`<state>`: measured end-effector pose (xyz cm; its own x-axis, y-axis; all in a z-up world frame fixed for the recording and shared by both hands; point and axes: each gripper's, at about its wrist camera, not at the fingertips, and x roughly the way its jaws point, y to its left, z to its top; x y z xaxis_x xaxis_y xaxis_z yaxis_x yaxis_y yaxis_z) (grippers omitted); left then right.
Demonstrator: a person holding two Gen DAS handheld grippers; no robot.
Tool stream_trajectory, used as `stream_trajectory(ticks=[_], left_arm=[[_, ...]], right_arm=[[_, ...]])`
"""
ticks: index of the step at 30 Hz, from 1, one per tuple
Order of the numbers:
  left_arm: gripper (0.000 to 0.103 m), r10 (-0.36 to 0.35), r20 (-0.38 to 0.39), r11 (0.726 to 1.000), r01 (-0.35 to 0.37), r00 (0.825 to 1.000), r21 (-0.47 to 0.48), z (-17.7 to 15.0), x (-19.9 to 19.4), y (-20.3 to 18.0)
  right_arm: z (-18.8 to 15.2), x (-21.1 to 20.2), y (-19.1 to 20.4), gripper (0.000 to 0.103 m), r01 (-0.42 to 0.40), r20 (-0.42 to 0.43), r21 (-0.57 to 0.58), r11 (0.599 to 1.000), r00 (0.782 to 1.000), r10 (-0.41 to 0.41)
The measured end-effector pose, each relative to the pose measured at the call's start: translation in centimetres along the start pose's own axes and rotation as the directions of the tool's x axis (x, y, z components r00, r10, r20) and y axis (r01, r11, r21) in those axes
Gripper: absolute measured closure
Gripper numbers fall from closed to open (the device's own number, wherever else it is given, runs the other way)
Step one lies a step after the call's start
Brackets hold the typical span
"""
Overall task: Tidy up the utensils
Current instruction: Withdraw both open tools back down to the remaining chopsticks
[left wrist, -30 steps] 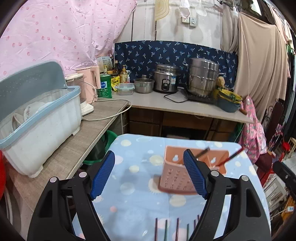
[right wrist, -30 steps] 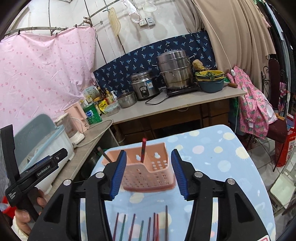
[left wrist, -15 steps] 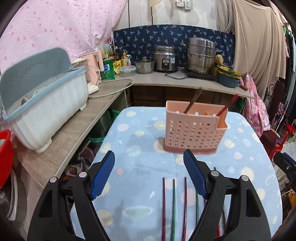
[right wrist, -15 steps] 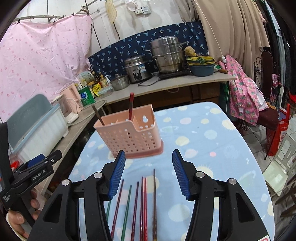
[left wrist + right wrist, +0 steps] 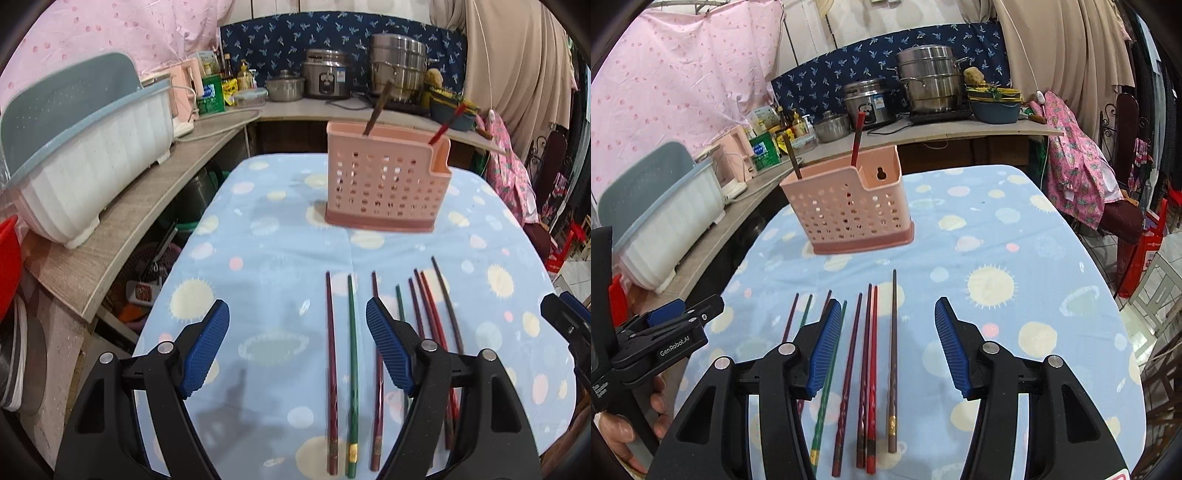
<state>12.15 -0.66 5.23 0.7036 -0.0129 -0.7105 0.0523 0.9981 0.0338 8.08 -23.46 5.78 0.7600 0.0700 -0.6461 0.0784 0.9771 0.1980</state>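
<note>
While both grippers are hovering wide open and empty, left gripper [image 5: 297, 347], right gripper [image 5: 884, 345], chopsticks [image 5: 871, 369] are lying below, pink utensil basket [image 5: 388, 184] standing beyond.

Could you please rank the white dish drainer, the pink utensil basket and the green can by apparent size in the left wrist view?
1. white dish drainer
2. pink utensil basket
3. green can, farthest, so true size is uncertain.

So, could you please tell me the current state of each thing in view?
left hand-held gripper: open, empty.
right hand-held gripper: open, empty.
pink utensil basket: upright, two chopsticks standing inside.
loose chopsticks: lying flat in a row on the table.
dish rack lid: raised.
</note>
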Motion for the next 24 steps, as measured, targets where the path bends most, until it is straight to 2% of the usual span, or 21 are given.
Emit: stream_trajectory(ticks=[15, 18, 20, 24], left_arm=[[0.03, -0.023, -0.142, 1.0, 0.023, 0.99, -0.002, -6.2, 2.2, 0.9], [0.03, -0.035, -0.162, 0.999, 0.035, 0.986, -0.006, -7.4, 2.4, 1.2], [0.03, -0.038, -0.177, 0.999, 0.037, 0.983, -0.007, -8.0, 2.6, 1.3], [0.03, -0.041, -0.205, 0.999, 0.04, 0.978, -0.012, -9.0, 3.0, 1.5]], right_arm=[[-6.6, 2.4, -0.5, 0.052, 0.042, -0.139, -0.029, 0.999, 0.989, -0.046], [-7.4, 2.7, -0.3, 0.054, 0.045, -0.156, -0.041, 0.998, 0.986, -0.051], [-7.9, 3.1, -0.3, 0.06, 0.046, -0.168, -0.046, 0.998, 0.984, -0.053], [-8.5, 3.6, -0.3, 0.066, 0.043, -0.19, -0.045, 0.998, 0.98, -0.051]])
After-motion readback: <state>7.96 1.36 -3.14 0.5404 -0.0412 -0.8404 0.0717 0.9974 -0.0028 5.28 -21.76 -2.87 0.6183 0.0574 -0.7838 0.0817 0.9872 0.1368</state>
